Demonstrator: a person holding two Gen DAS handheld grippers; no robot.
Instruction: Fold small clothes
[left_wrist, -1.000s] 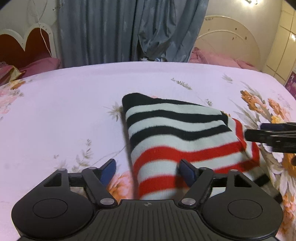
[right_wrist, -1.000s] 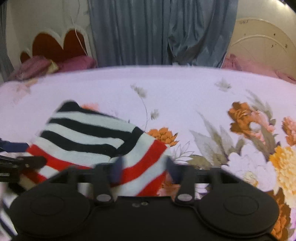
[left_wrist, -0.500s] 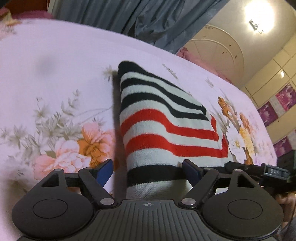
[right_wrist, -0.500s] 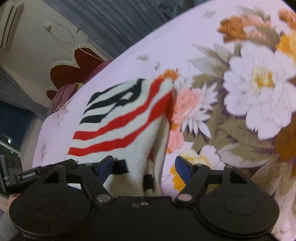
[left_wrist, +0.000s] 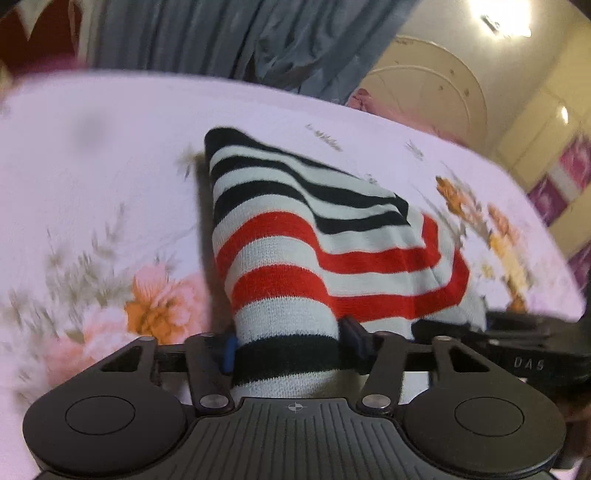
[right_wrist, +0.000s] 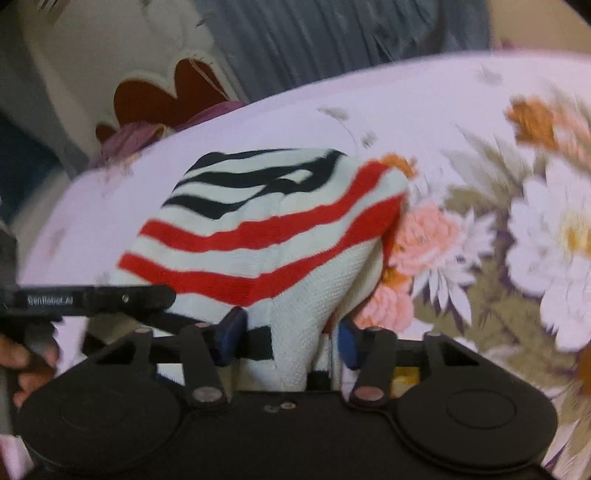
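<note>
A small knitted garment (left_wrist: 295, 236) with black, red and white stripes lies on the flowered bedspread (left_wrist: 110, 177). My left gripper (left_wrist: 291, 347) is closing on its near hem, with the blue pads pressing the black band. The right gripper's arm (left_wrist: 517, 354) shows at the lower right of that view. In the right wrist view the same garment (right_wrist: 266, 229) is lifted and bunched. My right gripper (right_wrist: 284, 339) has its pads against the white near edge. The left gripper's finger (right_wrist: 96, 299) crosses at the left.
Grey curtains (left_wrist: 207, 33) hang behind the bed. A red heart-shaped headboard (right_wrist: 166, 96) with pink pillows stands at the far side. A cream rounded headboard (left_wrist: 424, 92) is at the back right. A hand (right_wrist: 26, 365) holds the left gripper.
Both grippers have narrowed from wide open onto the garment's near edge. The near hem has been raised off the bed and the cloth now bunches between them.
</note>
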